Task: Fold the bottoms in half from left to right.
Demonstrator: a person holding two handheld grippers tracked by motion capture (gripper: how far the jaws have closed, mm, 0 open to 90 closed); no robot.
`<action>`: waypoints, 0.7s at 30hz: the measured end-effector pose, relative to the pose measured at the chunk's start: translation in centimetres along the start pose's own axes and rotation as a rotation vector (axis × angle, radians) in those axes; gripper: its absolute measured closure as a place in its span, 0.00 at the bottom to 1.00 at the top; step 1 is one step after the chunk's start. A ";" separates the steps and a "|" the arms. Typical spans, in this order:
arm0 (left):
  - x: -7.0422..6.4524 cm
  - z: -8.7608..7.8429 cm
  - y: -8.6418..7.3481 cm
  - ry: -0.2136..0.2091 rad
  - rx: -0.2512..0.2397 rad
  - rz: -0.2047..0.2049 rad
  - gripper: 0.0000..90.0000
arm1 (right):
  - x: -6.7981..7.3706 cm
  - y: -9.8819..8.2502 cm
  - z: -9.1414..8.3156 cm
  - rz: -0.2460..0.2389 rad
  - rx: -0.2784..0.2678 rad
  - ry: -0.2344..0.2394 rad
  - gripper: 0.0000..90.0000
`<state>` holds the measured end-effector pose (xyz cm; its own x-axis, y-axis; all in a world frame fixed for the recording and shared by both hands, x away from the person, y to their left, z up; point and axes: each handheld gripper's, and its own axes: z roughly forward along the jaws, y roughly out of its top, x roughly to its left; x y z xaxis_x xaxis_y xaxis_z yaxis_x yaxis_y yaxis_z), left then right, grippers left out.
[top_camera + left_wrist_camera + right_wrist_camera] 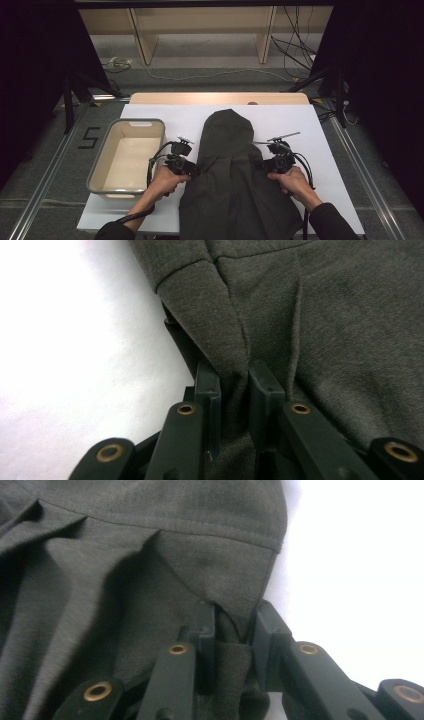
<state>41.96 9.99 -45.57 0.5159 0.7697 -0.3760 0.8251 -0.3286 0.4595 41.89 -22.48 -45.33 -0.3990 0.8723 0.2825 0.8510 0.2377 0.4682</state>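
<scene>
A dark olive-grey hooded garment (pixel 227 170) lies lengthwise on the white table cover, hood toward the far edge. My left gripper (pixel 192 170) pinches its left edge below the hood, and its jaws close on a fold of the fabric (pixel 235 360) in the left gripper view. On the opposite side, my right gripper (pixel 260 163) grips the garment's right edge. Its black jaws squeeze a bunched corner of cloth (pixel 230 615) in the right gripper view. A hand holds each gripper from the near side.
A grey-rimmed beige bin (pixel 126 155) stands empty on the left part of the table. The white cover (pixel 300 125) lies bare to the right of the garment. Beyond the table are a wooden shelf frame (pixel 200 30) and loose cables on the floor.
</scene>
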 end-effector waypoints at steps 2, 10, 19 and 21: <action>0.1 0.2 -0.1 0.006 0.005 -0.005 0.86 | 0.2 -0.2 0.3 -0.007 0.017 -0.013 0.82; 0.3 0.5 -0.1 0.006 0.008 -0.024 0.81 | 0.0 -0.7 0.4 -0.020 0.049 -0.006 0.81; 0.0 -1.5 1.1 0.058 -0.078 -0.070 0.47 | -0.1 0.0 -1.4 -0.097 -0.088 -0.028 0.48; 0.0 -2.2 1.5 0.057 -0.108 -0.067 0.45 | 0.1 0.2 -2.2 -0.104 -0.143 -0.028 0.49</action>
<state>42.64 10.65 -43.14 0.4442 0.8190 -0.3633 0.8259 -0.2171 0.5204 41.28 -23.31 -43.41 -0.4714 0.8581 0.2037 0.7475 0.2661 0.6087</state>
